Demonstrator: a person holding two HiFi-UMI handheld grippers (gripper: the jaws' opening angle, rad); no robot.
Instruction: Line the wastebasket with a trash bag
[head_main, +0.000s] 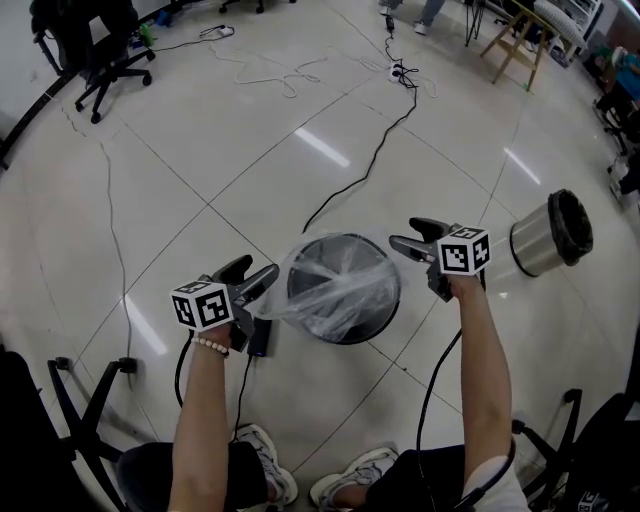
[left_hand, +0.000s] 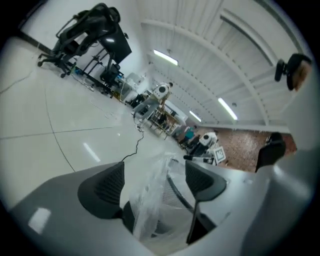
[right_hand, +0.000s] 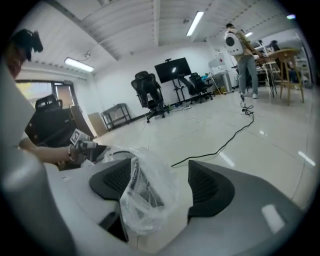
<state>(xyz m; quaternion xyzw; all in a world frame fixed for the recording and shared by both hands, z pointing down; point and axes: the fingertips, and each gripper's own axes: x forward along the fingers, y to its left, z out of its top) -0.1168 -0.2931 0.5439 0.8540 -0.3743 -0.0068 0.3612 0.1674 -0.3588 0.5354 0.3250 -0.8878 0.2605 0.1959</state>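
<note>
A black mesh wastebasket (head_main: 372, 300) stands on the tiled floor in front of my feet. A clear trash bag (head_main: 325, 285) lies crumpled over its mouth, bunched toward the left rim. My left gripper (head_main: 268, 278) hovers at the basket's left edge, my right gripper (head_main: 405, 243) at its upper right edge. In the left gripper view the left gripper (left_hand: 155, 170) is open, with the bag (left_hand: 147, 205) and mesh rim (left_hand: 176, 190) showing between the jaws, unpinched. In the right gripper view the right gripper (right_hand: 159, 175) is open too, with the bag (right_hand: 145, 192) loose beside one pad.
A shiny metal bin (head_main: 548, 234) lies on its side at the right. A black cable (head_main: 372, 158) runs across the floor beyond the basket. An office chair (head_main: 98, 52) stands far left, a wooden stool (head_main: 520, 42) far right. Chair legs (head_main: 85, 405) flank me.
</note>
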